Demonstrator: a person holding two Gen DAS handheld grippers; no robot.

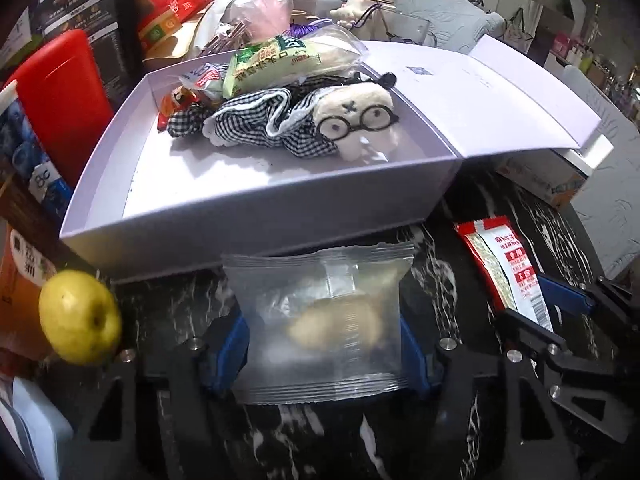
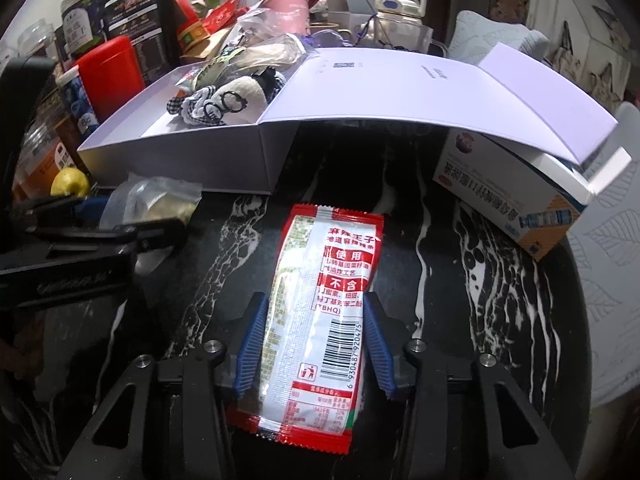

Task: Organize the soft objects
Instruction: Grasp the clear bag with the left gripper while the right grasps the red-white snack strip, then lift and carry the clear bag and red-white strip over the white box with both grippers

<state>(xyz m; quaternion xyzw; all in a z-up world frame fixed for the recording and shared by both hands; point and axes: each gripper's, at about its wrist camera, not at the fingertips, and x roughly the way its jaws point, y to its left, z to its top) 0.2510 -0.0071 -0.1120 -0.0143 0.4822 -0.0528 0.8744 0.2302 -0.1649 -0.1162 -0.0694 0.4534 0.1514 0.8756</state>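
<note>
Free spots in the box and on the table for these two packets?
Box: bare floor along its near wall, in front of the plush and gingham cloth; the back is piled with snack bags. Table: bare marble between red packet and carton. Left edge is crowded: apple, jars.

The box (image 1: 248, 204) stands on the desk (image 2: 500, 300) ahead of both tongs; an apple (image 1: 80, 316) lies left of the left tongs (image 1: 324, 344).

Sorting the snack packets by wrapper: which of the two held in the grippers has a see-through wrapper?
The clear plastic packet between the left gripper fingers; a pale pastry shows through it. The red-and-white printed packet in the right gripper is opaque.
</note>
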